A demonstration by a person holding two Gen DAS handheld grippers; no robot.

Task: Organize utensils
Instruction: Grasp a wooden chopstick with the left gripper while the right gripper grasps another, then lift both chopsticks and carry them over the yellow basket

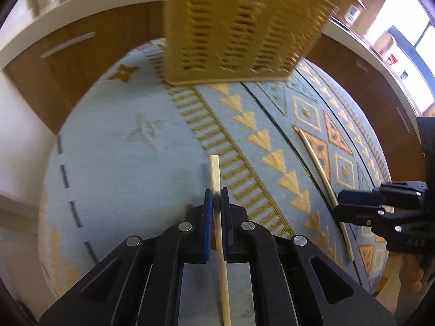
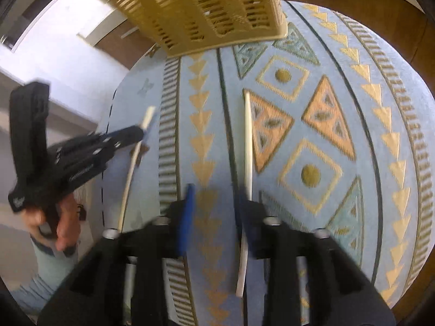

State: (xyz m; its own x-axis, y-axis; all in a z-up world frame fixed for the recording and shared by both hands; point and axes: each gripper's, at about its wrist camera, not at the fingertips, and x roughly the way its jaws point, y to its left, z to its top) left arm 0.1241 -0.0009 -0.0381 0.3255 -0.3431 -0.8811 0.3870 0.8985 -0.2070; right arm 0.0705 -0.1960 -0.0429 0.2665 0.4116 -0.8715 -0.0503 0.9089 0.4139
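My left gripper [image 1: 216, 198] is shut on a pale wooden chopstick [image 1: 214, 171], held just above the patterned cloth; it also shows in the right wrist view [image 2: 141, 133] with that chopstick [image 2: 148, 116]. A second chopstick [image 2: 248, 141] lies on the cloth; it also shows in the left wrist view [image 1: 316, 163]. My right gripper [image 2: 217, 198] is open, its right finger next to the lying chopstick, and it shows at the right in the left wrist view [image 1: 339, 206]. A yellow slotted utensil basket [image 1: 239, 27] stands at the far side of the table [image 2: 206, 8].
The round table carries a light blue cloth [image 1: 122, 149] with yellow and orange geometric bands. Brown cabinets [image 1: 62, 62] with a white counter surround it. The table edge [image 1: 46, 203] drops off at the left.
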